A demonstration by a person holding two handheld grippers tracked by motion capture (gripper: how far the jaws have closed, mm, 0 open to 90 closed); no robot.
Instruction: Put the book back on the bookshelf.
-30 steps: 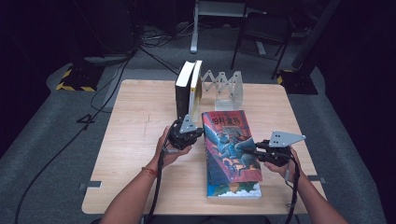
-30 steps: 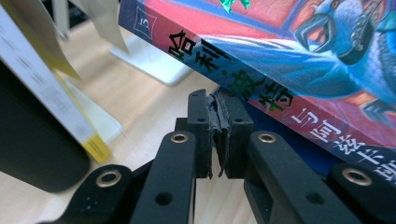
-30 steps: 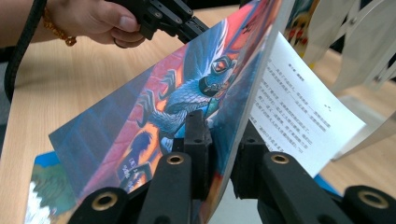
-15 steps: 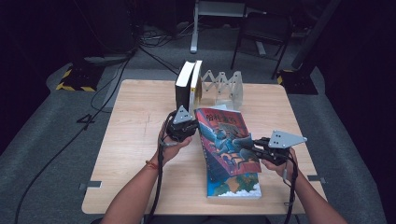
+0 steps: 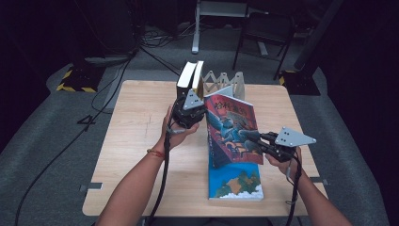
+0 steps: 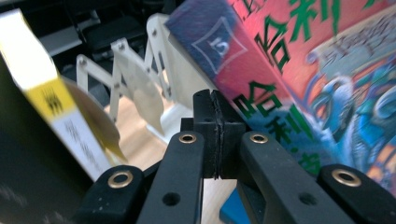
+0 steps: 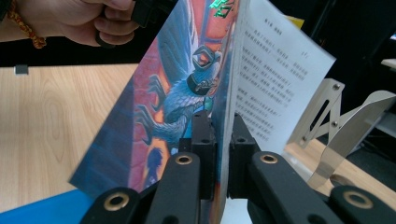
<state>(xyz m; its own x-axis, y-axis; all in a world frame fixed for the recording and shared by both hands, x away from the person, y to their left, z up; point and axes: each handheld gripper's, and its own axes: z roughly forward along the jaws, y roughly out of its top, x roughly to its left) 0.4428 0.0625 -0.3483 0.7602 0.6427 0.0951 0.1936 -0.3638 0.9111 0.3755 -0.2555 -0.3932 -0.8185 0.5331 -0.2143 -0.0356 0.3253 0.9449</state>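
- On the light wooden table [image 5: 136,141], high view: a paperback book with a red-and-blue illustrated cover [image 5: 233,129] has its front cover raised steeply, with the blue lower part [image 5: 235,183] flat beneath. The left gripper [image 5: 200,110] meets the cover's far corner, its jaw tips hidden; the right gripper [image 5: 256,141] meets the cover's near edge. Bare tabletop lies left of the book.
- Left gripper view: the jaws are pressed together beside the cover's corner [image 6: 261,56]; whether paper sits between them is unclear. A white accordion rack [image 6: 140,84] stands beyond the book; a blurred black-and-yellow book [image 6: 51,116] is cut off.
- Right gripper view: the jaws pinch the cover [image 7: 187,93], having just been closing; a printed page [image 7: 275,84] shows behind it.
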